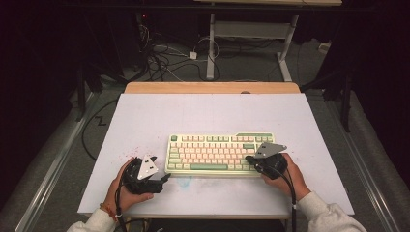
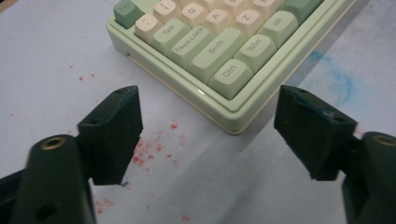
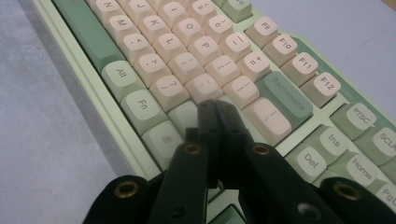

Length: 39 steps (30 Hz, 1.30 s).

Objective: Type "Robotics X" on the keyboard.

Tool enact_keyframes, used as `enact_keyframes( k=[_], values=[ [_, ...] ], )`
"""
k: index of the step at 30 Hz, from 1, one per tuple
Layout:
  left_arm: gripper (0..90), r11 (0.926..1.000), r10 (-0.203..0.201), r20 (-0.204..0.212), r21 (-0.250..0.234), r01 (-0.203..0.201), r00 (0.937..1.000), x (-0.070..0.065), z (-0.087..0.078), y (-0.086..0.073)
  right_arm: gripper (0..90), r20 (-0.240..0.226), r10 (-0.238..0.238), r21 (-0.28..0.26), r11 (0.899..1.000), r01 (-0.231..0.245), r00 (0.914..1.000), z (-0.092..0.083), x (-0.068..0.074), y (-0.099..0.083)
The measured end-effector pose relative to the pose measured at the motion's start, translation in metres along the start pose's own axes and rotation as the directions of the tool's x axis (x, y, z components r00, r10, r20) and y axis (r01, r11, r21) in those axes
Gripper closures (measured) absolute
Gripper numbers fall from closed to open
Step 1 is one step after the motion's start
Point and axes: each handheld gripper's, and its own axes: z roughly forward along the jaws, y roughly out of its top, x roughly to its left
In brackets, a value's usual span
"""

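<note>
Right gripper view: my right gripper [image 3: 215, 109], jaws pressed together, hides the keys beneath its tips on the one keyboard [image 3: 187, 65]. My left gripper [image 2: 205, 135], jaws apart, frames the keyboard's Ctrl corner just ahead.

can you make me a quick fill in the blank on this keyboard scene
1. The right gripper has its jaws ____ over the keyboard.
2. The left gripper has its jaws ____, nothing between them.
3. The stains on the table beside the left gripper are ____.

Missing words: shut; open; red
</note>
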Motion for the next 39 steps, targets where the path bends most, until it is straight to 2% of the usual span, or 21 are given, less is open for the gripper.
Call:
enact_keyframes(
  k=[2, 5, 10, 13, 15, 25, 34, 39],
  values=[
    [32.7, 1.0, -0.002, 0.008, -0.008, 0.002, 1.0, 0.0, -0.001, 0.001, 89.8, 0.0, 0.002, -0.001, 1.0, -0.002, 1.0, 0.0, 0.0, 0.0],
    [46.0, 0.9999, -0.008, 0.029, -0.013, 0.009, 0.9996, 0.0, -0.004, 0.003, 89.9, 0.004, 0.001, -0.005, 1.0, -0.001, 1.0, 0.0, 0.0, -0.001],
    [72.4, 0.9991, -0.035, 0.062, -0.021, 0.036, 0.9975, 0.004, -0.006, 0.007, 89.8, 0.004, 0.0, -0.01, 1.0, 0.0, 1.0, 0.0, 0.001, -0.002],
    [82.2, 0.9994, -0.031, 0.079, -0.015, 0.033, 0.9963, 0.005, -0.006, 0.009, 89.8, 0.006, 0.004, -0.013, 1.0, -0.004, 1.0, 0.0, 0.001, -0.002],
    [86.6, 0.9999, -0.014, 0.073, -0.004, 0.015, 0.9972, 0.003, -0.005, 0.011, 89.8, 0.009, 0.003, -0.015, 1.0, -0.003, 1.0, 0.0, 0.001, -0.002],
    [87.5, 1.0, -0.006, 0.081, 0.004, 0.006, 0.9967, 0.006, 0.002, 0.029, 89.9, 0.009, -0.004, -0.02, 1.0, 0.004, 1.0, 0.0, 0.001, -0.003],
    [87.5, 0.9992, 0.031, 0.105, 0.023, -0.033, 0.994, 0.001, 0.014, 0.046, 89.9, 0.015, -0.001, -0.023, 1.0, 0.001, 0.9999, 0.0, 0.002, -0.004],
    [87.5, 0.9995, 0.023, 0.115, 0.02, -0.026, 0.9932, 0.001, 0.019, 0.053, 89.9, 0.014, -0.001, -0.024, 1.0, 0.001, 0.9999, 0.0, 0.002, -0.004]
  ],
)
